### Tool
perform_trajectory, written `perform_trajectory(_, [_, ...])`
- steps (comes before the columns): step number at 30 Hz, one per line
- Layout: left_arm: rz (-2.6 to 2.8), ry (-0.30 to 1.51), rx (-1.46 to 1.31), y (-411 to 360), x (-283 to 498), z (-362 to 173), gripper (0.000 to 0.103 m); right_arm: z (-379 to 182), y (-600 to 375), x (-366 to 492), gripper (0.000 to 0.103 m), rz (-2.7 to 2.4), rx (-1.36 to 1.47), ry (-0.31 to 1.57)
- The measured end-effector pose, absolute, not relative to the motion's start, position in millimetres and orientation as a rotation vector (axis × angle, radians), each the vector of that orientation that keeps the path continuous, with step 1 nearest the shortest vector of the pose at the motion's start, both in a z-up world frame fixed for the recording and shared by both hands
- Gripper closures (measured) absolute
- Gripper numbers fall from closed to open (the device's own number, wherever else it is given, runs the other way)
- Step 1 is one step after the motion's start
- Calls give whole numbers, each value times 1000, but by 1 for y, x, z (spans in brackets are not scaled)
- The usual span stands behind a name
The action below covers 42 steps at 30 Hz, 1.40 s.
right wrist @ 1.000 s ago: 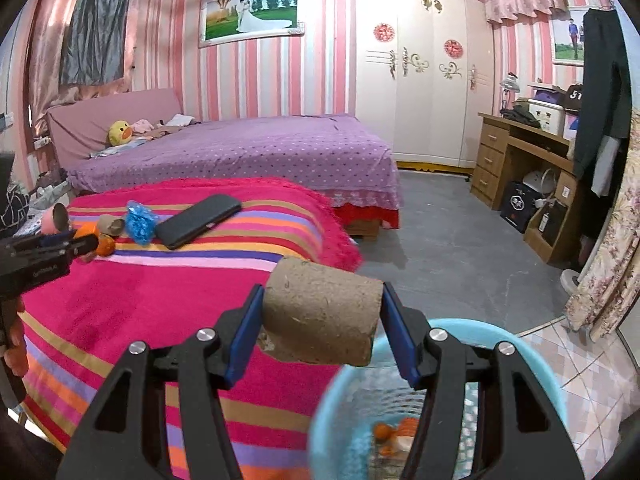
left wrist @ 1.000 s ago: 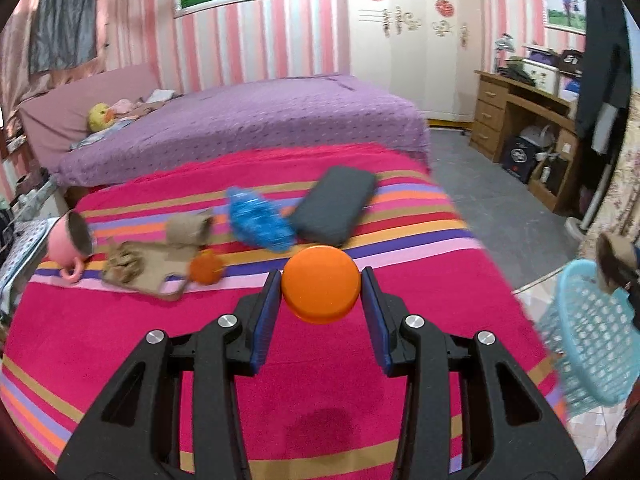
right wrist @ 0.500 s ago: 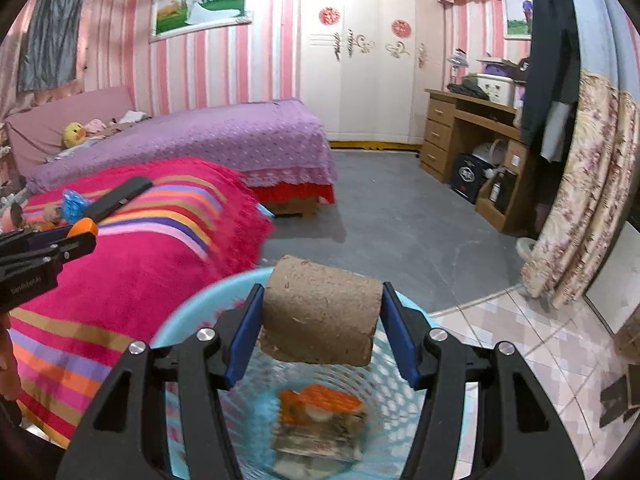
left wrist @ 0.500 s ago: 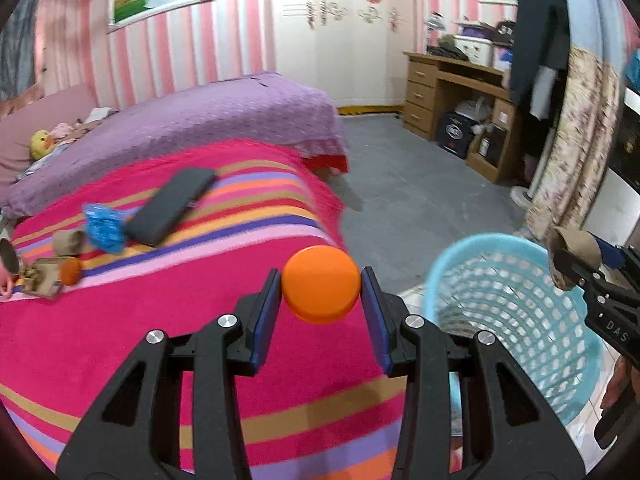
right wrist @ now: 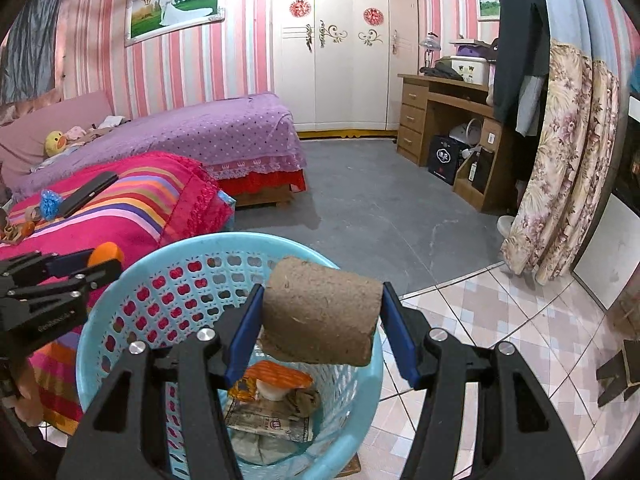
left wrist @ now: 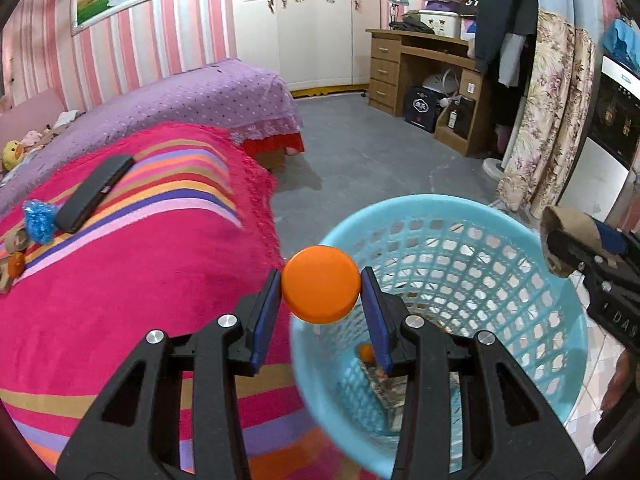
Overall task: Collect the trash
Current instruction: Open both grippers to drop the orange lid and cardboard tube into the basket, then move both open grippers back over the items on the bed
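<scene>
Both grippers loaded, both at the blue basket (right wrist: pixel 132 280).

We are pinching an orange cap (left wrist: pixel 321 284) in the left gripper (left wrist: pixel 321 300), fingers (left wrist: pixel 264 312) spread only to the cap's width, pads pressed on both sides; it is hanging over the basket's near rim (left wrist: pixel 316 360), beside the edge of the striped bed cover (left wrist: pixel 140 272). We are clamping a brown cardboard roll (right wrist: pixel 320 316) crosswise in the right gripper (right wrist: pixel 320 332), fingers (right wrist: pixel 240 340) about half spread, gripping its two ends; it is sitting above the basket opening, over the wrappers and paper (right wrist: pixel 272 412) at the bottom. More scraps (left wrist: pixel 24 236) and a black case (left wrist: pixel 94 192) are lying on the bed cover, well apart from both grippers.
</scene>
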State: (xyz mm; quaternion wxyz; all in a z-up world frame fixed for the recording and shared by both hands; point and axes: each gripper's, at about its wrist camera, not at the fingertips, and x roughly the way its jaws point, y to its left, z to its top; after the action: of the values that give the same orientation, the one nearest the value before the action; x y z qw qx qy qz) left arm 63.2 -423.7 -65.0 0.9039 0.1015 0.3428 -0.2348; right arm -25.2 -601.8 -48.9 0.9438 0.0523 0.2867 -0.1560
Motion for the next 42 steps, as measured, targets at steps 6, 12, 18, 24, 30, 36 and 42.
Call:
perform_trajectory(6, [-522,722,217,-438,68,-64,46,-57,-602,-25,46,-303,109,584])
perform_trajectory(12, [-491,684,225,-425,74,-54,20,-62,-601,-22,46,-289,118,588])
perform_trajectory(18, [-435,696,203,-392,82,-56,14,-62,-589,-11,42,-275,92,602])
perform_trajectory(24, [-392,693,180,-357,88,-49,12,-59,-577,-6,19,-294,81,610])
perform_trajectory(30, [-345,688,152,-319,94,-40,10,-44,-558,0,5,-333,80,574])
perform_trajectory(36, [-304,672,130,-281,99,-28,8,-27,-531,13,5,-335,86,535])
perform_trajectory(42, [-258,654,110,-237,105,-17,7,-15,-496,34,5,-303,108,517])
